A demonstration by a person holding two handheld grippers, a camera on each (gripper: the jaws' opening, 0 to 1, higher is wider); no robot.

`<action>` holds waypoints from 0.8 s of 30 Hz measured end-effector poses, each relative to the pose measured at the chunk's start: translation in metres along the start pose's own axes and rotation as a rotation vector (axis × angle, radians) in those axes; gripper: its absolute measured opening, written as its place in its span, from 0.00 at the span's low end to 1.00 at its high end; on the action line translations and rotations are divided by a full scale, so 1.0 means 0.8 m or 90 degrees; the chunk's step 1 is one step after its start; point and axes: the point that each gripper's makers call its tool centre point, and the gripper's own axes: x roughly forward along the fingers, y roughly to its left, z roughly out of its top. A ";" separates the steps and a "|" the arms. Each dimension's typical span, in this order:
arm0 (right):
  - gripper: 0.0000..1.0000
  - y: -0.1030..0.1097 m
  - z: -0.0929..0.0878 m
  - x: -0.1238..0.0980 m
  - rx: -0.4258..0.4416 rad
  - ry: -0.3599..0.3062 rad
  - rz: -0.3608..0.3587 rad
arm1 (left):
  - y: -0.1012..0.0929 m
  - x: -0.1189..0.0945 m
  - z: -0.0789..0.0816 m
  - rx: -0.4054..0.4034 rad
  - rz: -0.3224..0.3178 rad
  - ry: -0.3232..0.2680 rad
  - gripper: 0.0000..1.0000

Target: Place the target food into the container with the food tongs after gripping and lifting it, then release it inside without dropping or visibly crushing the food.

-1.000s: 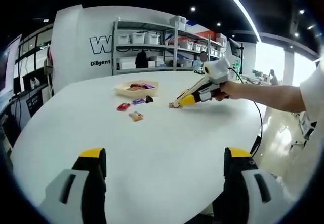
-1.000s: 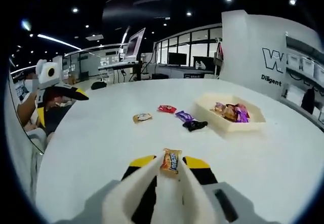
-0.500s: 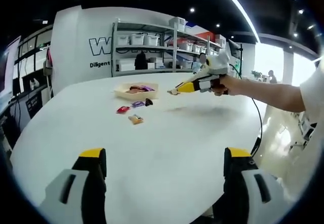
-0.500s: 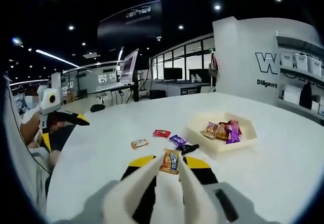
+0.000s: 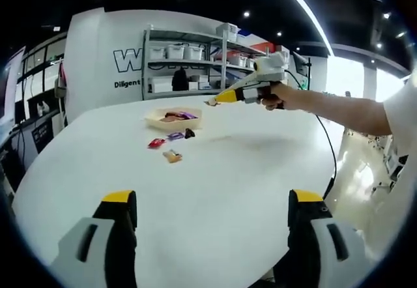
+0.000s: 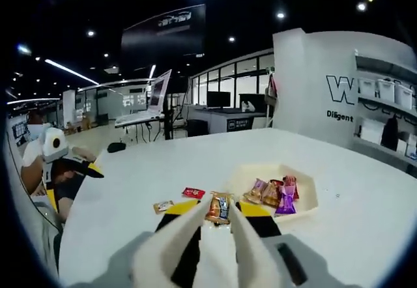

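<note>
My right gripper (image 6: 220,208) is shut on an orange wrapped snack (image 6: 219,207), held in the air above the white table. Just beyond it lies the cream tray (image 6: 301,200) with several wrapped snacks (image 6: 271,191) inside. In the left gripper view the right gripper (image 5: 214,100) hangs above and a little right of the tray (image 5: 154,119), a person's hand (image 5: 277,96) holding it. Loose snacks lie near the tray: a red one (image 5: 156,143), a purple one (image 5: 175,135), a dark one (image 5: 189,133), a tan one (image 5: 172,156). My left gripper (image 5: 212,203) stands open, low over the near table.
The round white table (image 5: 234,171) has wide bare room in front. Shelving with bins (image 5: 195,63) stands behind it. In the right gripper view a red packet (image 6: 193,192) and a tan packet (image 6: 163,206) lie left of the tray; my left gripper (image 6: 65,164) is at far left.
The right gripper has lifted the orange snack off the table and carried it up and over toward the tray. The left gripper has stayed still and open.
</note>
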 end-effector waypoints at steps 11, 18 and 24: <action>0.13 -0.030 -0.003 0.021 0.019 0.013 -0.016 | 0.010 -0.003 -0.002 -0.002 0.008 0.001 0.95; 0.13 -0.052 -0.004 0.038 0.028 0.023 -0.032 | 0.014 -0.003 -0.003 -0.004 0.011 0.002 0.95; 0.13 -0.067 -0.020 0.051 0.038 0.037 -0.046 | 0.021 -0.003 -0.006 -0.007 0.018 0.005 0.95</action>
